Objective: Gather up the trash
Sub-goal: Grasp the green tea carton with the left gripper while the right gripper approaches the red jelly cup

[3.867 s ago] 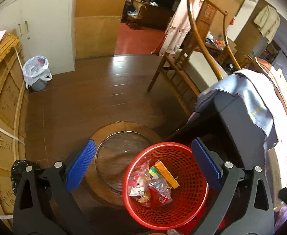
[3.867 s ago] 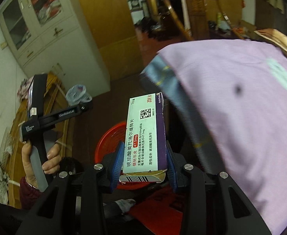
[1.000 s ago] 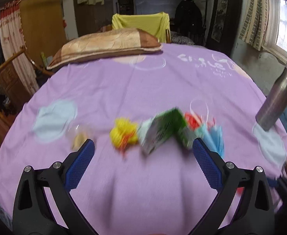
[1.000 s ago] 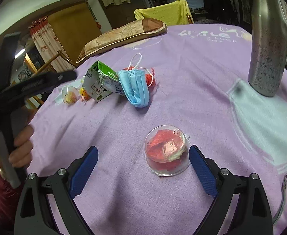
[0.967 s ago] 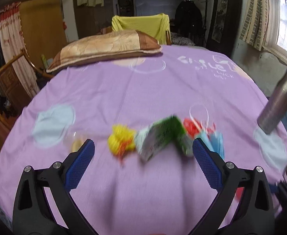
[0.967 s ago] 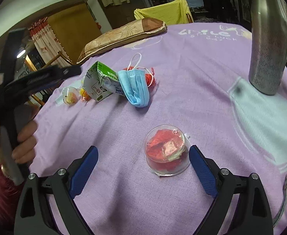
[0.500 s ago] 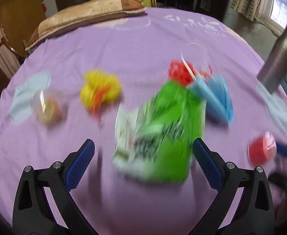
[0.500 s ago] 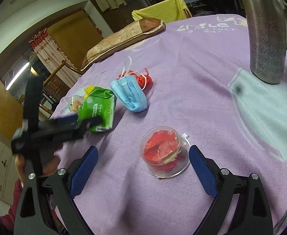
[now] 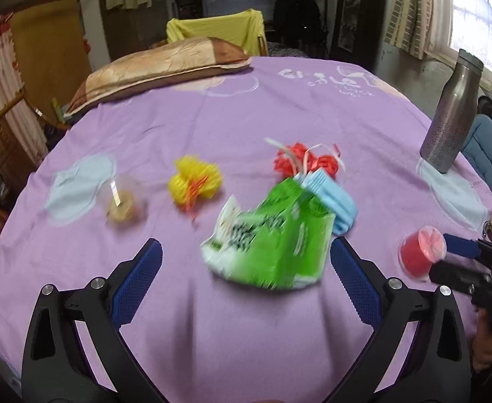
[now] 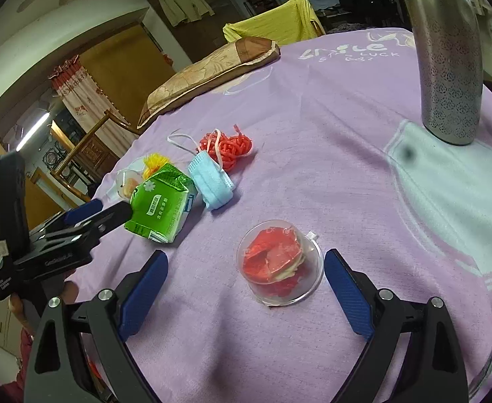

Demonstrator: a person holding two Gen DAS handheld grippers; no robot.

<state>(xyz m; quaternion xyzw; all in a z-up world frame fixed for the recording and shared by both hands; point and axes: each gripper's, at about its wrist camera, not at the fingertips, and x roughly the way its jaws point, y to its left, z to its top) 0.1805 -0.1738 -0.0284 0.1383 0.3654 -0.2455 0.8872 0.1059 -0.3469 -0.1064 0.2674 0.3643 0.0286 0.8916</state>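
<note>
Daylight enters from the window (image 9: 474, 16) at upper right, the room behind stays dim, the crumpled green carton (image 9: 273, 241) is smeared by motion blur, and fisheye curvature darkens both views' corners.

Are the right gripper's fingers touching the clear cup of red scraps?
Apart: the right wrist view shows purple cloth between both fingers and the clear cup.

Carton (image 10: 160, 201) left of mask (image 10: 212, 181); cup (image 10: 279, 263) nearer, right.
</note>
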